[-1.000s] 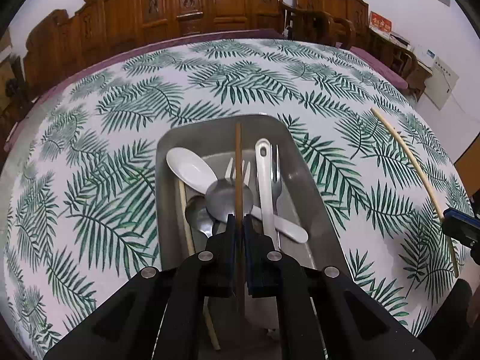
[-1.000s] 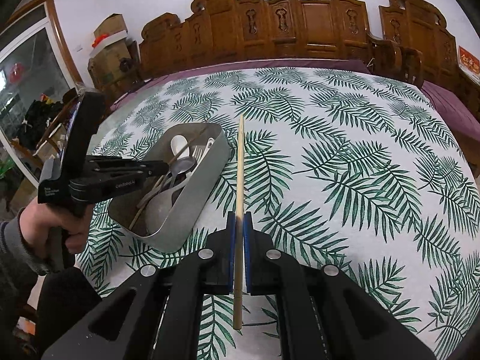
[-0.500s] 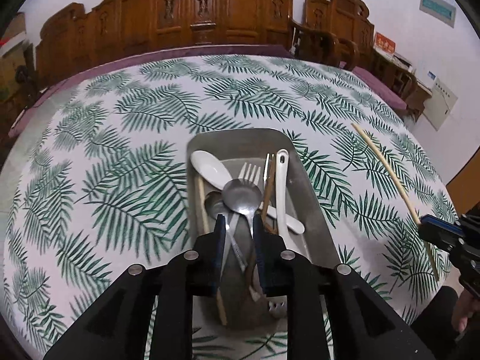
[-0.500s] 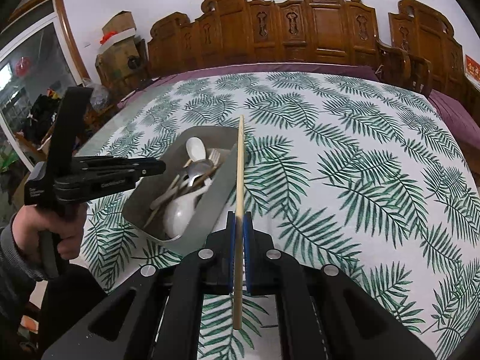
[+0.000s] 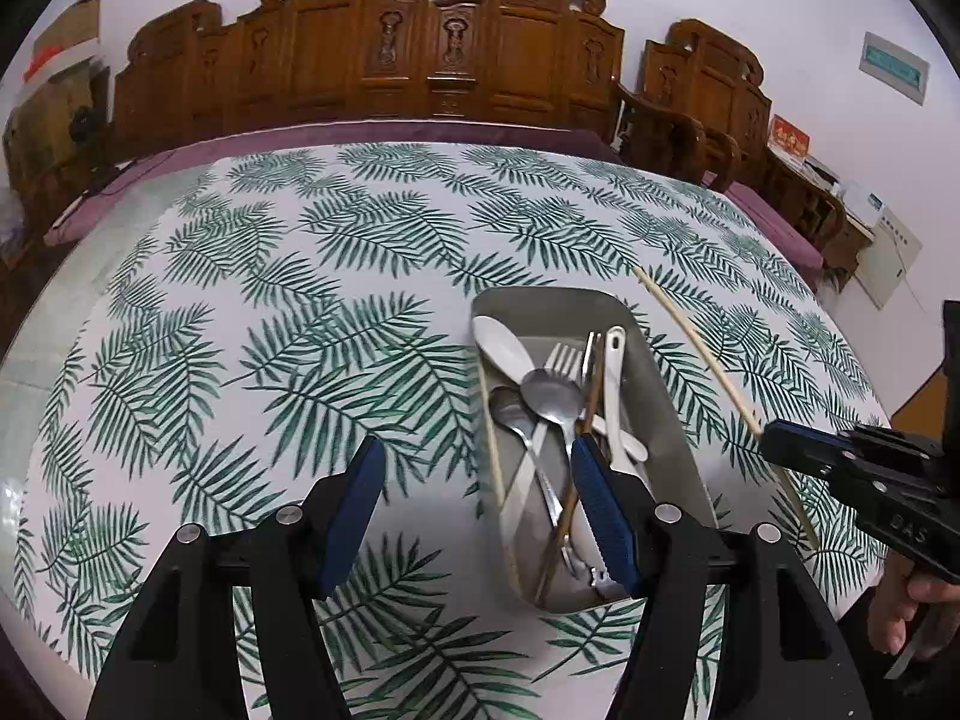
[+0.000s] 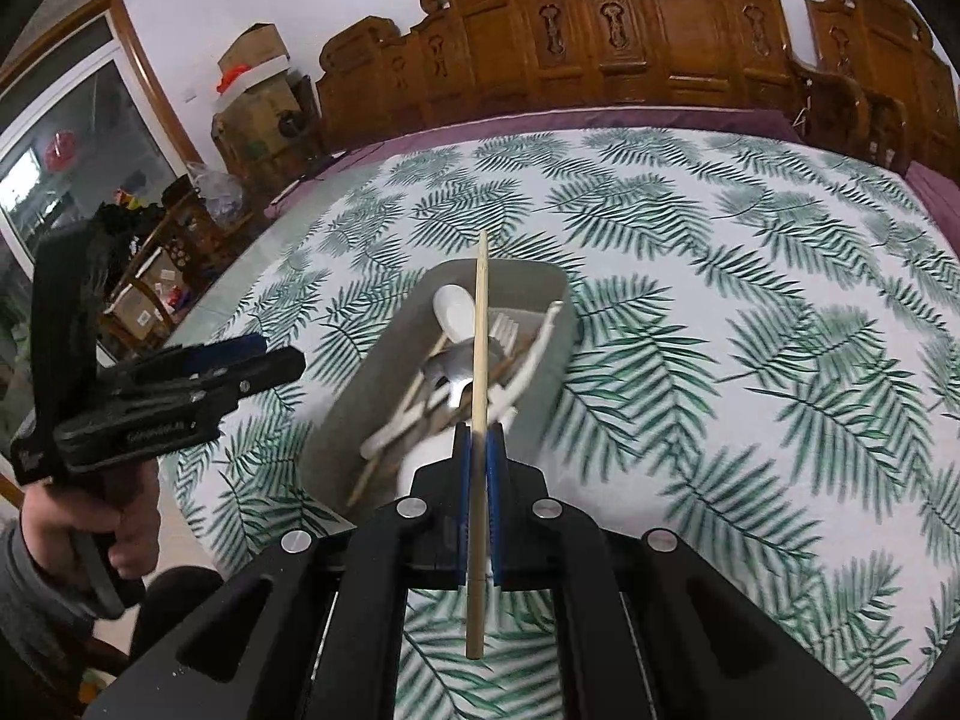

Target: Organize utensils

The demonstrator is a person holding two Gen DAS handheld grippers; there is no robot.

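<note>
Carrying one pale chopstick (image 6: 478, 396), right gripper (image 6: 478, 450) jaws clamped on it, stick running lengthwise over the metal tray (image 6: 366, 396) of cutlery, directly above; judged nearer for the drop. Left gripper (image 5: 480, 510): jaws wide apart, empty, beside tray.

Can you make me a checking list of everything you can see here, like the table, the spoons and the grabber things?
Surface: table with a white cloth printed with green leaves.
Job's things: metal tray holding a white spoon, metal spoons, a fork, a dark chopstick and a pale one; a second pale chopstick held above the tray.
Clutter: nothing seen on the cloth.
Grippers: left gripper open, holding nothing; right gripper shut on the pale chopstick.
Cables: nothing seen.
Surroundings: carved wooden chairs, cardboard boxes, a glass door.
</note>
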